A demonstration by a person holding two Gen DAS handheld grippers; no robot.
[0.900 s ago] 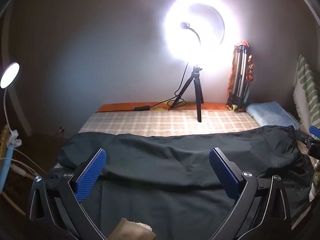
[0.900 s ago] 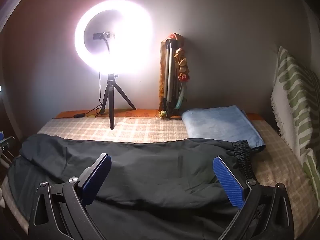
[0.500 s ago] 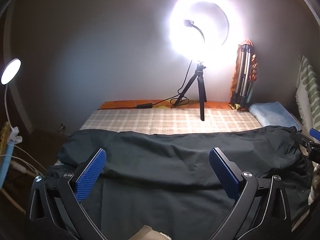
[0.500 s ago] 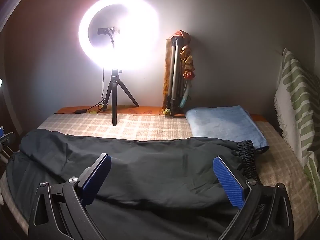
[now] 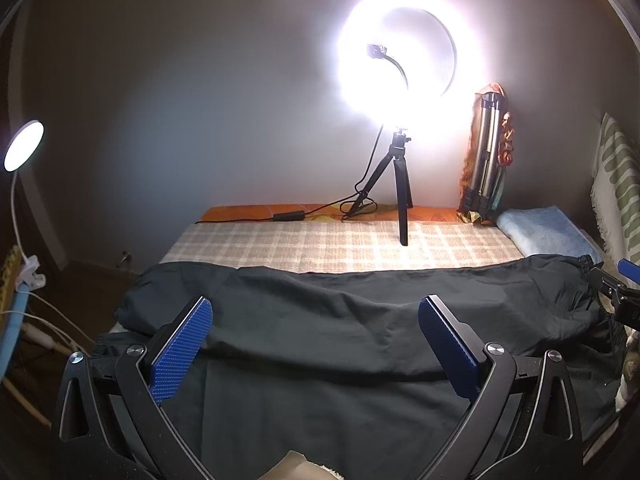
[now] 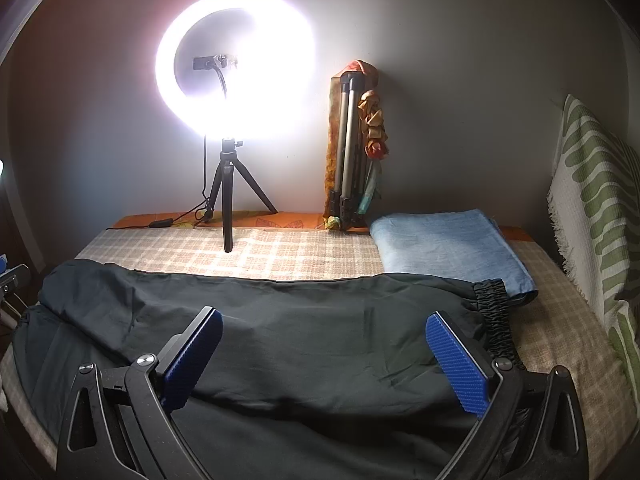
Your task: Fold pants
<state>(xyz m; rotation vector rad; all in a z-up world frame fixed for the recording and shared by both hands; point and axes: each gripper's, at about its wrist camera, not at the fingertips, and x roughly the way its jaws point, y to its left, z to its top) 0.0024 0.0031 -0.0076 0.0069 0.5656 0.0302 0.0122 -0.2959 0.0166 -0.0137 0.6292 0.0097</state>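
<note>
pants [image 5: 340, 320], bed's near edge; left tool [image 5: 316, 344] & right tool [image 6: 324, 360] spread, empty. risk: pinching one layer only, fold skews.

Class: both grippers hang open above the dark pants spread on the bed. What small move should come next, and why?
Probably lower the right gripper to the elastic waistband and close on it. The pants lie lengthwise, one leg over the other, and both the right and the left gripper hold nothing yet.
</note>
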